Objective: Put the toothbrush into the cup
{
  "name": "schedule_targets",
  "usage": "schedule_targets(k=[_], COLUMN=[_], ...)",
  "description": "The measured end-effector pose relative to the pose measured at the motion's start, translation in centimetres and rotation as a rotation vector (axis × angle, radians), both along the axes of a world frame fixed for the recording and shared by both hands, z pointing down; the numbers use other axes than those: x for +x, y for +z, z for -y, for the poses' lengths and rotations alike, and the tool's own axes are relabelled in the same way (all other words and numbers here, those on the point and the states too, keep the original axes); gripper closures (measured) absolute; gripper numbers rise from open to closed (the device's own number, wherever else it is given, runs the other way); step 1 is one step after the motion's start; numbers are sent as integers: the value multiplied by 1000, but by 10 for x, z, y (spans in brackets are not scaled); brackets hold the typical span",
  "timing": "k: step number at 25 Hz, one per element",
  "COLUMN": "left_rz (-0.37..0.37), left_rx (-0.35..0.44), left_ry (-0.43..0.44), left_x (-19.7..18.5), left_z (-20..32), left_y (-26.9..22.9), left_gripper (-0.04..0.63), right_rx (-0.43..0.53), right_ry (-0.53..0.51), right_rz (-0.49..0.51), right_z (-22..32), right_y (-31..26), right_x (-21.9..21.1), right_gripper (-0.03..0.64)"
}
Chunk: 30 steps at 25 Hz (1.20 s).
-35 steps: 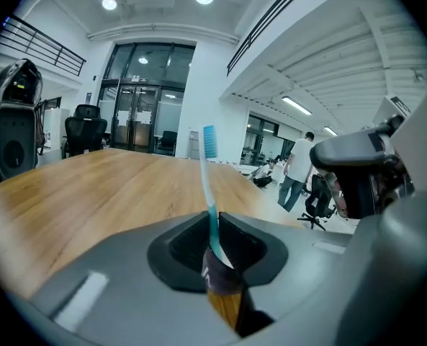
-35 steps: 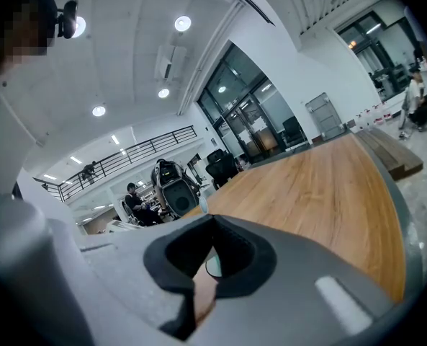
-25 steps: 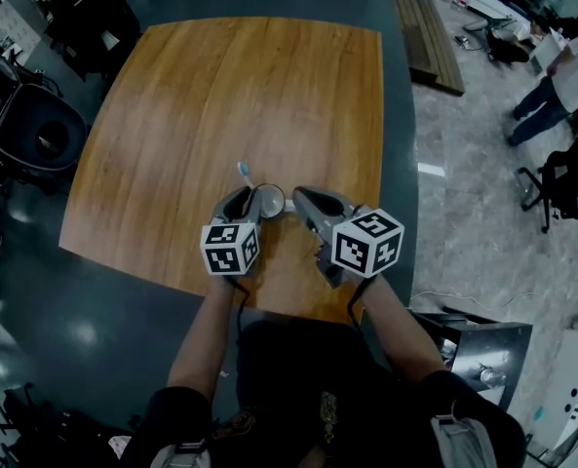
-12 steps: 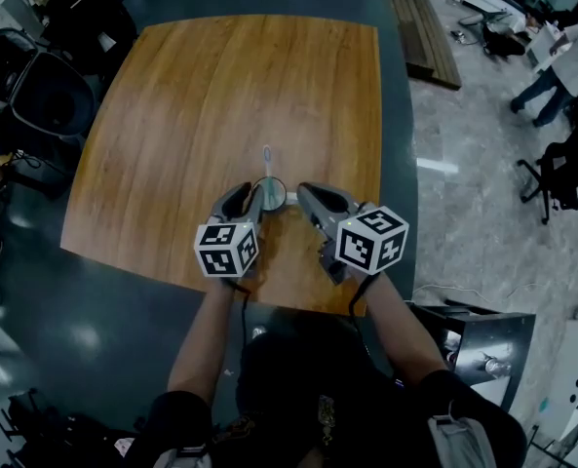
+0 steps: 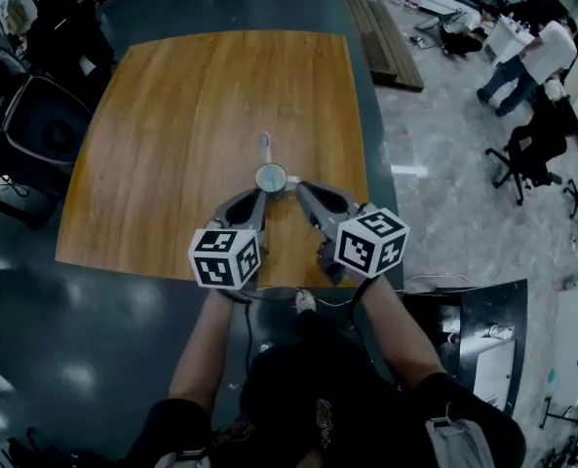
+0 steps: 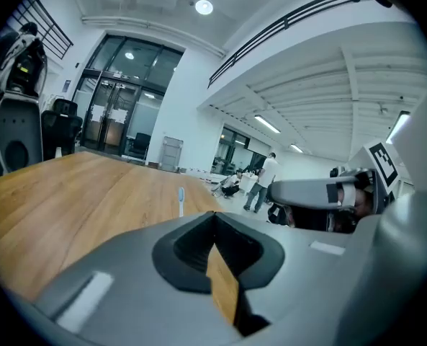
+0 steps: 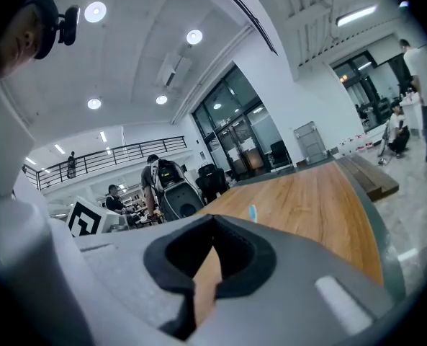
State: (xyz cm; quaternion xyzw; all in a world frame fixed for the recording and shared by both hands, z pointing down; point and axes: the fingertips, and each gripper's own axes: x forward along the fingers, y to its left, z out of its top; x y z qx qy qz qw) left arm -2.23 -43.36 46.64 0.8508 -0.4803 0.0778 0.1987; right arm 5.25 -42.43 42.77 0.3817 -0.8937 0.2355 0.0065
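Toothbrush point(image 5: 265, 147) stands upright in the cup point(image 5: 271, 177) near the front of the wooden table point(image 5: 172, 115), bristles up. The left gripper point(image 5: 256, 199) and right gripper point(image 5: 302, 191) flank the cup, each with jaws together on nothing. Light, stiff and slim, the brush would probably take a pinch mid-handle. That handle is hidden inside the cup, whose material cannot be made out.

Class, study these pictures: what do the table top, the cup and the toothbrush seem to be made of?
Table: wood or wood-look laminate with a smooth satin finish; it shows brown streaky grain and soft glare.
Cup: pale grey with a bright rim, perhaps metal, though glazed ceramic cannot be ruled out.
Toothbrush: probably plastic; it has a thin white stem and a light blue head.
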Motion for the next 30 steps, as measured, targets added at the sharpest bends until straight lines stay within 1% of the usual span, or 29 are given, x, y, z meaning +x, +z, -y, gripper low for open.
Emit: schedule_targets(k=[6,17,23,26,30], left_rz=[-49,-82,-82,-80,-86], left_rx=[22,67,98,110,119], left_ry=[62,103,142,147,155], left_x=[-5,-13,-7,-7,3], left_z=[-52,-141,-171,-184,-195], left_y=[-27,-61,-80,-87,-86], left_gripper=[588,588,588,588,588], right_rx=[45,128,152,169,208], right_ry=[20,47,60,64,69], right_rz=[-15,9,45,45,42], right_z=[-54,-142,-165,-175,-185], right_y=[-18,-49,-63,-68,-69], right_x=[-17,-30,-35,-37,-30], right_gripper=[614,615,615,615,615])
